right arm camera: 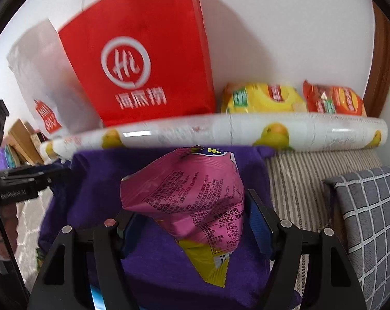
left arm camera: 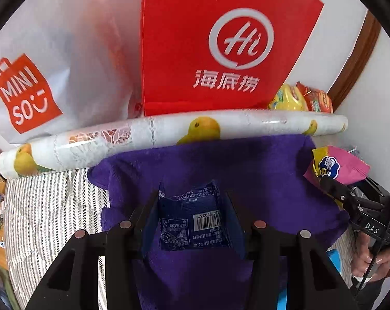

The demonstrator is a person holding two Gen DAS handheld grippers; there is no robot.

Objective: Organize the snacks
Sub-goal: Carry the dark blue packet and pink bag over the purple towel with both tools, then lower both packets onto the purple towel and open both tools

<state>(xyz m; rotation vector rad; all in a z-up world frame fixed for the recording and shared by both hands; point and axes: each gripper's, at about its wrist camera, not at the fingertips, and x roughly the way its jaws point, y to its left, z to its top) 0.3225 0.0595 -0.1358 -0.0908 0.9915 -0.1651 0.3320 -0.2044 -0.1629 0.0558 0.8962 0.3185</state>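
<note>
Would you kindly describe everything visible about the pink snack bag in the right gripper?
The pink snack bag is a glossy, crinkled foil-like pouch, puffed and creased, with small dark print and a nutrition table on the side facing the camera. Its lower end is yellow with a serrated seal edge; a blue-and-yellow logo shows at the top. It is tilted, held between the fingers of the right gripper above the purple towel. In the left wrist view its front bears a blue badge.

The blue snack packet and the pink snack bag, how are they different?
The small dark blue foil snack packet is flat and squarish; the pink and yellow crinkly snack bag is bigger and puffy. The blue packet sits in the left tongs, the pink bag in the right tongs. Both hang over the purple towel.
</note>
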